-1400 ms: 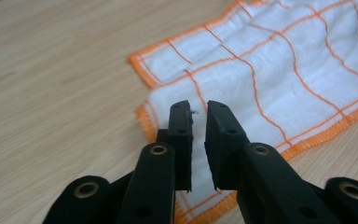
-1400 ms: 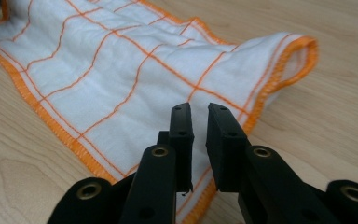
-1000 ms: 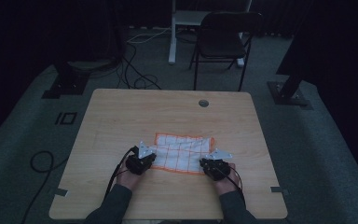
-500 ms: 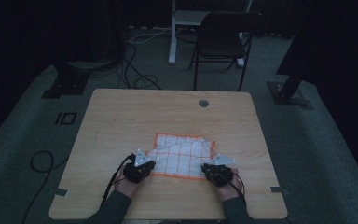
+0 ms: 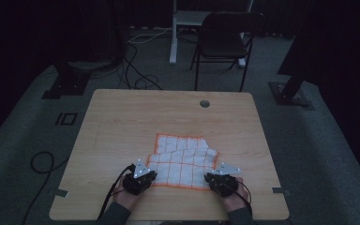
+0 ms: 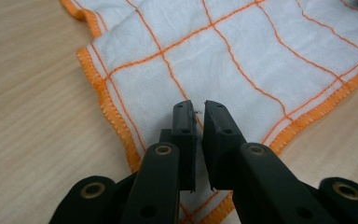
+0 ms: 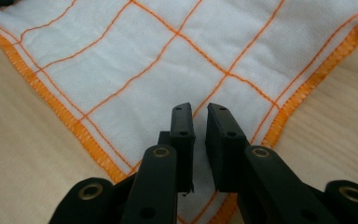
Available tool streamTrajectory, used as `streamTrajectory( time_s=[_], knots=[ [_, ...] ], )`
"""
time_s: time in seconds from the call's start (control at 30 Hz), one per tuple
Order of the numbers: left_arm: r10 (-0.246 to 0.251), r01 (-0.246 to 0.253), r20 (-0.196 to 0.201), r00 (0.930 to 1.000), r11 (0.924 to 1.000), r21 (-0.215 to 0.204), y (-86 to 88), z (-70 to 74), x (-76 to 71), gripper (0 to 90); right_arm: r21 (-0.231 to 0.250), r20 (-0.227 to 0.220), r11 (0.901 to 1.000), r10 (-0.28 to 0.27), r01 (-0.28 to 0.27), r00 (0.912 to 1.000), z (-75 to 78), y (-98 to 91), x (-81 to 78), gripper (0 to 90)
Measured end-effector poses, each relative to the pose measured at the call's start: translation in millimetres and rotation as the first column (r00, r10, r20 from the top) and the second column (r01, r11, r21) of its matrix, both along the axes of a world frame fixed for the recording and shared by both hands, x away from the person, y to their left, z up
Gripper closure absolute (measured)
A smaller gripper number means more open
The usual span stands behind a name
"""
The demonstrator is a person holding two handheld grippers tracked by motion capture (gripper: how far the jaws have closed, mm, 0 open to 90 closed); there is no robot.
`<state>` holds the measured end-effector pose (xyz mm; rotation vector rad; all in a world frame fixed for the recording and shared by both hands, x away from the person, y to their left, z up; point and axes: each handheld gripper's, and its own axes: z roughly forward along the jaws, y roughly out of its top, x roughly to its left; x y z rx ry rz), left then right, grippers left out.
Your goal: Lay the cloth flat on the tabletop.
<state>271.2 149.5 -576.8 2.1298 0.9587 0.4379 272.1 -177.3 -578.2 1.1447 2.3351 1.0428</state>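
A white cloth (image 5: 183, 159) with an orange grid and orange hem lies on the wooden table (image 5: 122, 122), its far part rumpled. My left gripper (image 5: 149, 177) sits at the cloth's near left corner and my right gripper (image 5: 214, 178) at its near right corner. In the left gripper view the left gripper (image 6: 199, 109) hovers over the cloth (image 6: 242, 51). Its jaws have just been opening; the narrow gap holds nothing. The right gripper (image 7: 199, 112) also stands slightly open above the cloth (image 7: 135, 65), which lies flat beneath.
A round cable hole (image 5: 205, 103) sits near the table's far edge. Beyond the table stand a dark chair (image 5: 225, 42) and metal stand feet (image 5: 290, 93). Cables (image 5: 42, 161) lie on the floor at the left. Bare wood surrounds the cloth.
Both hands have drawn back toward the near edge of the table. The cloth's near edge came with them, so the cloth now lies longer.
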Motion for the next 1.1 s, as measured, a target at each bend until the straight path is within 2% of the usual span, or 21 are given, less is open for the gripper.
streamTrajectory(
  time_s=[0.07, 0.2, 0.37, 0.5, 0.67, 0.77, 0.87, 1.1],
  knots=[
    [-0.023, 0.023, -0.016, 0.9996, 0.9997, 0.007, 0.5, 1.5, -0.8, 83.2, -0.001, -0.002, 1.0000, 0.003, -0.003, 1.0000, 0.1, -0.8, -3.3, 80.8],
    [-0.034, 0.034, -0.022, 0.9992, 0.9992, 0.021, 1.0, 4.2, -3.2, 82.1, 0.001, -0.008, 0.9999, 0.011, -0.011, 0.9999, 0.1, -2.7, -9.0, 80.7],
    [-0.034, 0.034, 0.020, 0.9992, 0.9994, 0.002, 4.9, 15.5, -2.8, 80.3, 0.005, -0.007, 0.9997, 0.025, -0.024, 0.9997, 1.1, -3.2, -10.4, 76.5],
    [-0.023, 0.023, 0.051, 0.9984, 0.9997, -0.010, 6.7, 27.0, 6.1, 79.8, 0.030, 0.036, 0.9992, 0.026, -0.027, 0.9990, 10.1, -3.1, -7.4, 76.1],
    [-0.010, 0.011, 0.092, 0.9957, 0.9999, -0.010, 3.8, 37.3, 24.7, 79.8, 0.047, 0.076, 0.9989, -0.002, -0.002, 0.9971, 25.8, -4.3, 6.1, 76.7],
    [-0.004, 0.004, 0.094, 0.9956, 1.0000, -0.009, 2.8, 38.9, 31.9, 79.8, 0.052, 0.087, 0.9985, -0.017, 0.012, 0.9961, 29.2, -5.0, 14.3, 77.3],
    [0.001, 0.000, 0.108, 0.9941, 1.0000, -0.008, -1.2, 41.4, 44.2, 79.9, 0.056, 0.094, 0.9977, -0.043, 0.038, 0.9946, 32.6, -5.8, 29.9, 78.3],
    [0.022, -0.024, 0.105, 0.9943, 0.9997, 0.009, -8.5, 40.2, 68.4, 80.0, 0.060, 0.114, 0.9960, -0.074, 0.067, 0.9907, 38.9, -9.0, 49.6, 79.2]
  ],
)
